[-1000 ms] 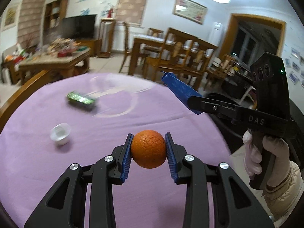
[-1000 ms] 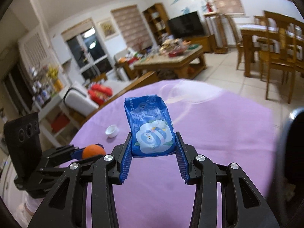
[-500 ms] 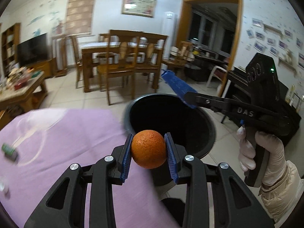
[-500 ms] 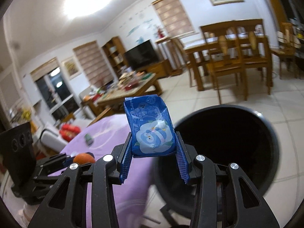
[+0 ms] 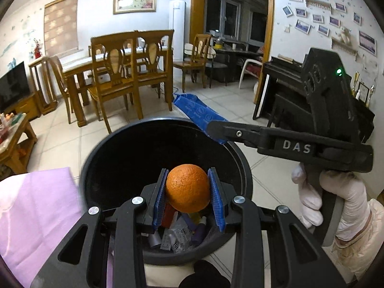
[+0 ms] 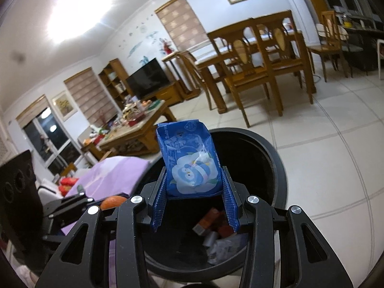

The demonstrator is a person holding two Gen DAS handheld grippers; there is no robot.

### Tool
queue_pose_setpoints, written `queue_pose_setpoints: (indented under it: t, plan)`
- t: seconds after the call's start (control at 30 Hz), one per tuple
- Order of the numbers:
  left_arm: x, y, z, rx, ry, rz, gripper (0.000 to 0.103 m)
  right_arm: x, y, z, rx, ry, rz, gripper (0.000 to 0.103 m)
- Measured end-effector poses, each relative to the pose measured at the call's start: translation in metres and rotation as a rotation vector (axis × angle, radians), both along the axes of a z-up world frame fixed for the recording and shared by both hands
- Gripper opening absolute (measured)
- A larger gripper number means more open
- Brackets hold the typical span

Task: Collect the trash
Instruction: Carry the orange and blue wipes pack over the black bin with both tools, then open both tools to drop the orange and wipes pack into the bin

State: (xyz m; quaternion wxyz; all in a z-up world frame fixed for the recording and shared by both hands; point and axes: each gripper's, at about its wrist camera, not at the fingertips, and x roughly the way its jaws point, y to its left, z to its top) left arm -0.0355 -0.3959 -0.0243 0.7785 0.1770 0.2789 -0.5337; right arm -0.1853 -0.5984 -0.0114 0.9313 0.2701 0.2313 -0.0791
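My left gripper [image 5: 188, 198] is shut on an orange [image 5: 188, 188] and holds it over the open black trash bin [image 5: 100, 148]. My right gripper [image 6: 195, 202] is shut on a blue snack packet [image 6: 190, 163] and holds it above the same bin [image 6: 276, 165]. In the left wrist view the right gripper [image 5: 216, 132] reaches in from the right with the packet [image 5: 199, 115] over the bin's far rim. In the right wrist view the orange [image 6: 112, 201] shows at the lower left. Several pieces of trash [image 5: 177, 235] lie at the bin's bottom.
The purple-covered table [image 5: 36, 211] lies to the left of the bin. A wooden dining table with chairs [image 5: 120, 72] stands behind on the tiled floor. A coffee table [image 6: 134, 129] stands at the left, a piano [image 5: 283, 91] at the right.
Both grippers have swung from the purple table to over the black bin, still holding the orange and the blue packet. The bin's inside and its trash have come into view.
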Motion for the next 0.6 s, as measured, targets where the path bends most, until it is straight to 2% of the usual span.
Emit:
queue_pose_setpoints:
  t: [0.27,0.6]
  plan:
    - [0.018,-0.031,-0.023,0.064,0.027,0.012,0.034,0.02,-0.011,-0.018,0.027,0.017,-0.016,0.042]
    - [0.026,-0.038,-0.038,0.105,0.051,0.035,0.034,0.054,-0.014,-0.034,0.055,0.034,-0.007,0.042]
